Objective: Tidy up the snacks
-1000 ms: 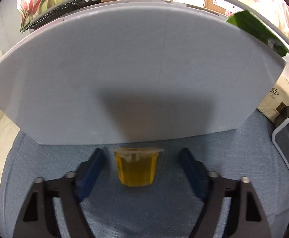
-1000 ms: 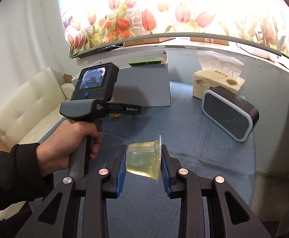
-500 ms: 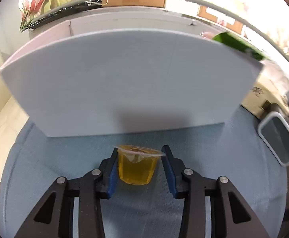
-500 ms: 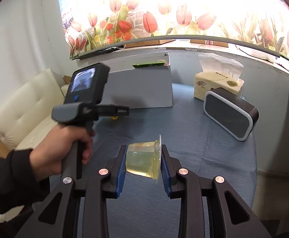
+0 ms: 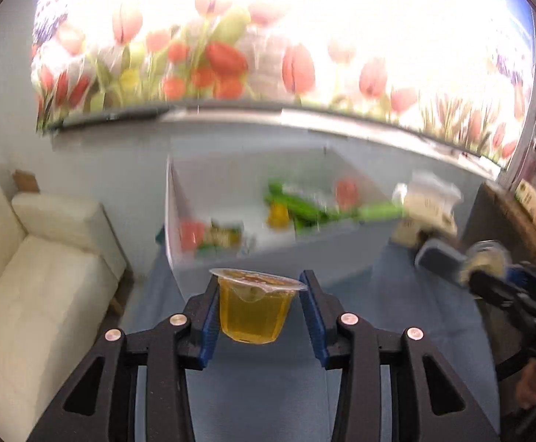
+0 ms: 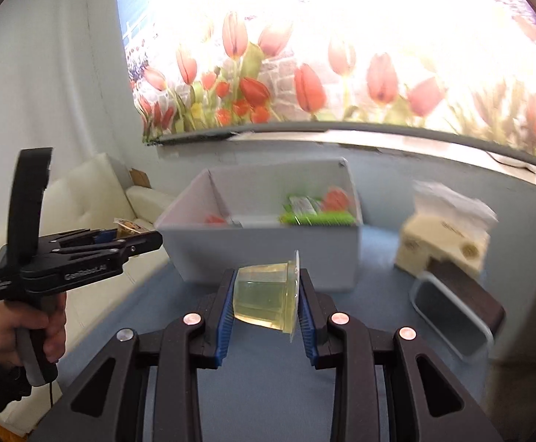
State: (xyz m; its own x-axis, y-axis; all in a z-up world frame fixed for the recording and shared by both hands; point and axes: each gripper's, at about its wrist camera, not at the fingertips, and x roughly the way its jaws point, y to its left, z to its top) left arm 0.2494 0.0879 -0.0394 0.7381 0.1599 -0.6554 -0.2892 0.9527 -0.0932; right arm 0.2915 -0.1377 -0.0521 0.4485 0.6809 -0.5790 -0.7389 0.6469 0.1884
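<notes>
A: What have the jaws got?

B: The left gripper (image 5: 258,307) is clamped on a small amber jelly cup of clear plastic with a foil lid (image 5: 254,307), upright, the blue pads (image 5: 209,326) pressing its tapered wall under the rim. The right gripper (image 6: 266,305) is clenched on a pale yellow-green jelly cup of the same kind (image 6: 268,300), but lying on its side, one pad on the lid, the other on the base. Both cups hang in the air above the table with the blue cloth (image 6: 268,397).

A: How will they handle?

B: I'd judge them light, thin-walled and slick. Squeeze hard and the wall could buckle or the lid pop; the taper could let a cup slide downward. Under the rim is the safest hold.

A: And beyond?

B: The white open cardboard box (image 6: 268,250), already holding green and red packets, blurred, stands ahead on the table. A tissue pack (image 6: 448,239) and a dark speaker (image 6: 455,313) sit to its right.
</notes>
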